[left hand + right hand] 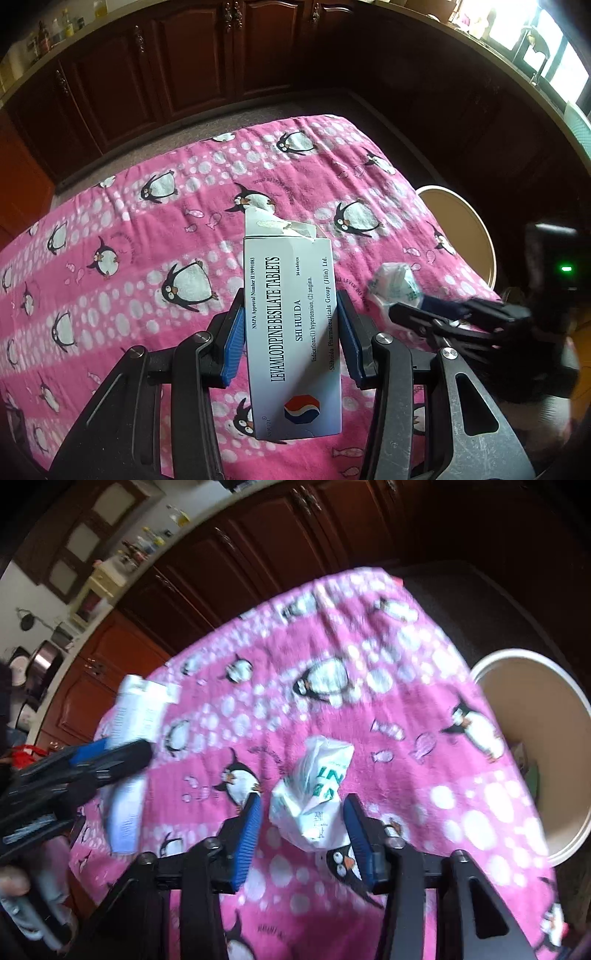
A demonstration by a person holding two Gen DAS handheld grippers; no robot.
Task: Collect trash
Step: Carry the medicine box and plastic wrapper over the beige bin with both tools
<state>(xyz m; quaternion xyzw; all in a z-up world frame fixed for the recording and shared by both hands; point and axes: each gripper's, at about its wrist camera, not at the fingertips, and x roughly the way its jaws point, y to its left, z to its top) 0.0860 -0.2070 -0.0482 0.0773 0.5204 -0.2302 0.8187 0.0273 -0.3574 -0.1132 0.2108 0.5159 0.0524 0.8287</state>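
Mid-pickup: left gripper clamping the tablet box above the pink table, right gripper straddling the crumpled plastic bag, pads apparently not pressing yet. Needing a squeeze next, probably, then hauling both over to the bin beside the table.

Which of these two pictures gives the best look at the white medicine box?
The left wrist view: the medicine box fills the centre between the left gripper pads, its print sharp and readable. The right wrist view shows it only at the left edge, blurred and partly hidden.
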